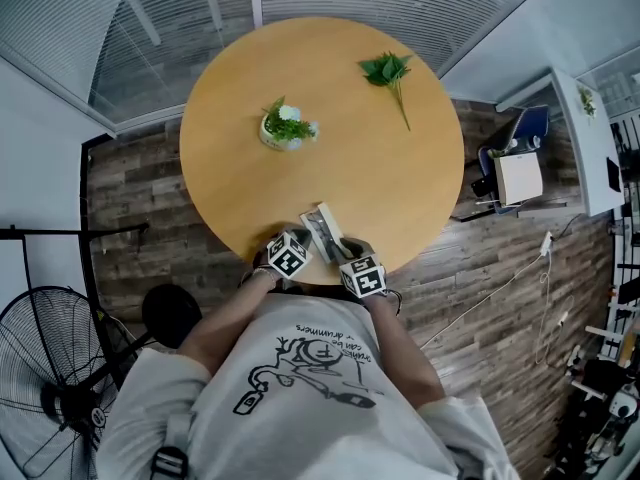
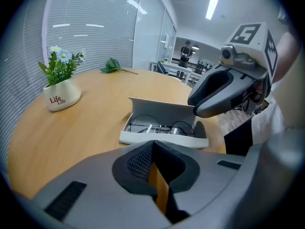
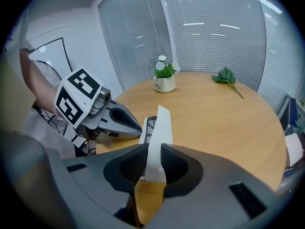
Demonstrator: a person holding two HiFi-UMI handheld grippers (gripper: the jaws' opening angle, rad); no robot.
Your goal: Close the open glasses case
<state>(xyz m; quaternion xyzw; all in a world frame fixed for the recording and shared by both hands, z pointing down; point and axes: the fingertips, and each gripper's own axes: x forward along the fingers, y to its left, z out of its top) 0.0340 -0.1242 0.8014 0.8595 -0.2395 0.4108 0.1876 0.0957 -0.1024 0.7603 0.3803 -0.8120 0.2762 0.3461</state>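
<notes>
A white glasses case [image 1: 322, 230] lies open near the front edge of the round wooden table [image 1: 400, 188]. Round-rimmed glasses [image 2: 159, 126] rest in its tray [image 2: 157, 138], and its lid [image 2: 162, 109] stands upright. My right gripper [image 3: 155, 162] is shut on the end of that lid [image 3: 159, 132]; in the left gripper view, the right gripper [image 2: 196, 106] reaches the lid's right end. My left gripper [image 2: 152, 146] is shut with nothing in it, a little in front of the case. In the head view, both marker cubes flank the case.
A small white pot of flowers [image 1: 285, 128] stands mid-table on the left, and a loose green sprig [image 1: 388, 70] lies at the far right. The table's edge is right under both grippers. A fan [image 1: 50, 388] and a chair [image 1: 515, 158] stand on the floor.
</notes>
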